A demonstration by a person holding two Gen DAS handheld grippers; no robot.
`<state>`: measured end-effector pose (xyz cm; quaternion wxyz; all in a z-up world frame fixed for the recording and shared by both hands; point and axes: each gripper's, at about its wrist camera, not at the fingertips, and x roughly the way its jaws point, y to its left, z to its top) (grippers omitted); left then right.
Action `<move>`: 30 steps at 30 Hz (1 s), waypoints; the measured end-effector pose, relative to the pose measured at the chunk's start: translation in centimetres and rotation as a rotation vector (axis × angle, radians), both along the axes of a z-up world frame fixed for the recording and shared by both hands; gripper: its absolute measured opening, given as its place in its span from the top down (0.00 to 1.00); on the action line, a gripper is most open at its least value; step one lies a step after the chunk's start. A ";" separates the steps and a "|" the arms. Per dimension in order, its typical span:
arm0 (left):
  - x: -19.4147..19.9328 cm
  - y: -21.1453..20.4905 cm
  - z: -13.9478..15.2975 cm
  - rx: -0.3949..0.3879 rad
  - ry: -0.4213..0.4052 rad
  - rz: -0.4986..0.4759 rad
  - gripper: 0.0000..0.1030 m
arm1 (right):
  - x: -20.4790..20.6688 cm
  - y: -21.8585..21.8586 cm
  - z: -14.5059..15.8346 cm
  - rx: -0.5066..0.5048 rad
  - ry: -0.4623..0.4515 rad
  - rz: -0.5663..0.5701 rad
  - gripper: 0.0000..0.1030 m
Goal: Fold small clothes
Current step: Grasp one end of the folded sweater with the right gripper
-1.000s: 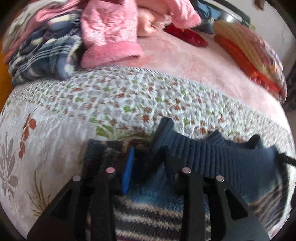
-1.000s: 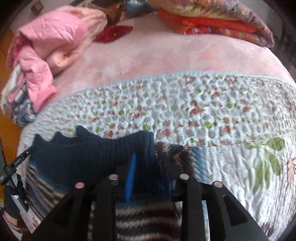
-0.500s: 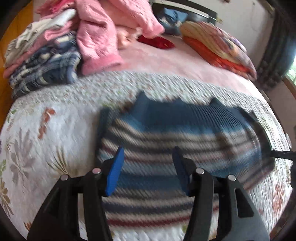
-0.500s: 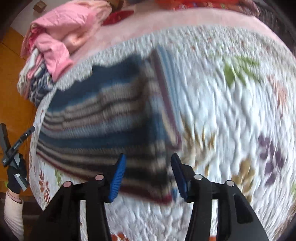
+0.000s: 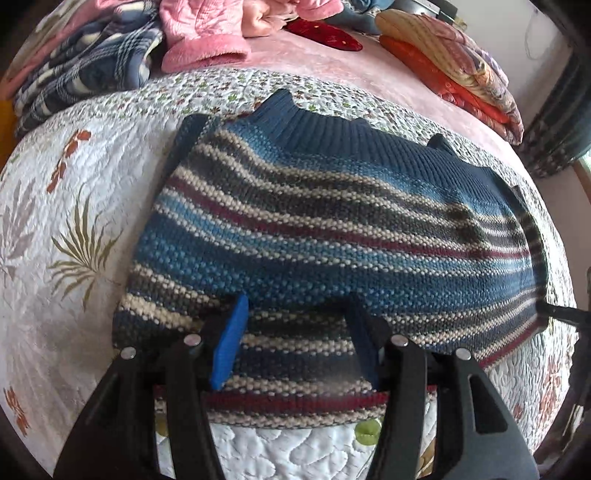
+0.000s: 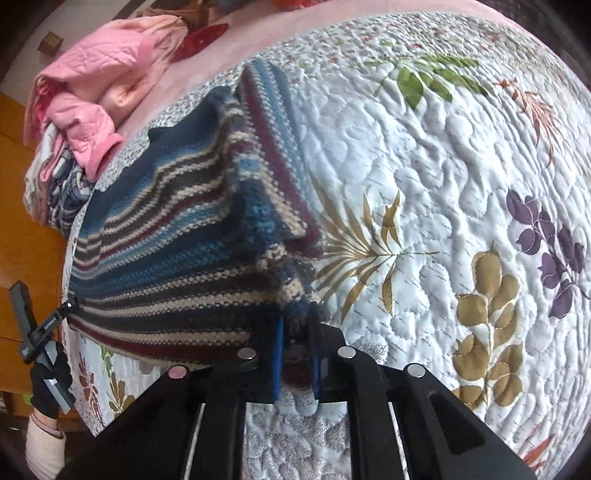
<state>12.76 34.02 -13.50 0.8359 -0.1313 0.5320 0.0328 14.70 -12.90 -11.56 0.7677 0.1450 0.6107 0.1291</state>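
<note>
A striped knit sweater [image 5: 332, 236] in blue, cream and maroon lies spread on the floral quilt [image 5: 55, 221], its dark blue ribbed edge on the far side. My left gripper [image 5: 297, 306] is open, its blue pads [image 5: 229, 347] apart just above the near hem. In the right wrist view the sweater [image 6: 177, 258] stretches away to the left, its folded side bunched and slightly raised. My right gripper [image 6: 296, 321] is shut on the sweater's near corner.
Behind the sweater lie a heap of pink clothes [image 5: 203, 33], a plaid blanket [image 5: 85, 70] and folded orange bedding [image 5: 454, 70]. A gloved hand [image 6: 48, 380] holds the other gripper at the bed's left edge, by an orange wooden surface [image 6: 22, 221]. Bare quilt [image 6: 443, 184] spreads rightward.
A second ago both grippers held the sweater's dark ribbed edge. They let go and drew back. Now the right one has shut on the near corner; the left stays open over the hem.
</note>
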 end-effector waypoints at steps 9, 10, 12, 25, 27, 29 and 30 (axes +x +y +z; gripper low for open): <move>0.4 -0.7 1.6 -0.022 -0.007 0.025 0.44 | 1.1 -0.7 3.8 0.038 -0.087 0.025 0.37; 0.5 -0.8 2.1 -0.026 -0.019 0.026 0.41 | 1.6 -0.9 4.3 0.051 -0.097 0.022 0.32; 0.8 -1.3 2.7 -0.041 -0.035 0.024 0.39 | 2.5 -1.2 4.5 0.065 -0.092 0.011 0.28; 3.3 -3.6 0.3 -0.061 0.001 0.007 0.36 | 6.8 -0.7 -1.1 0.119 0.031 0.045 0.24; 3.4 -3.7 0.0 -0.054 0.004 0.003 0.36 | 6.8 -0.4 -1.1 0.114 0.013 0.050 0.24; 3.5 -3.7 -0.2 -0.054 0.007 0.003 0.36 | 6.9 0.1 -1.0 0.102 -0.001 0.061 0.43; 3.5 -3.7 -0.3 -0.053 0.007 0.001 0.36 | 7.1 0.5 -1.0 0.111 0.001 0.070 0.50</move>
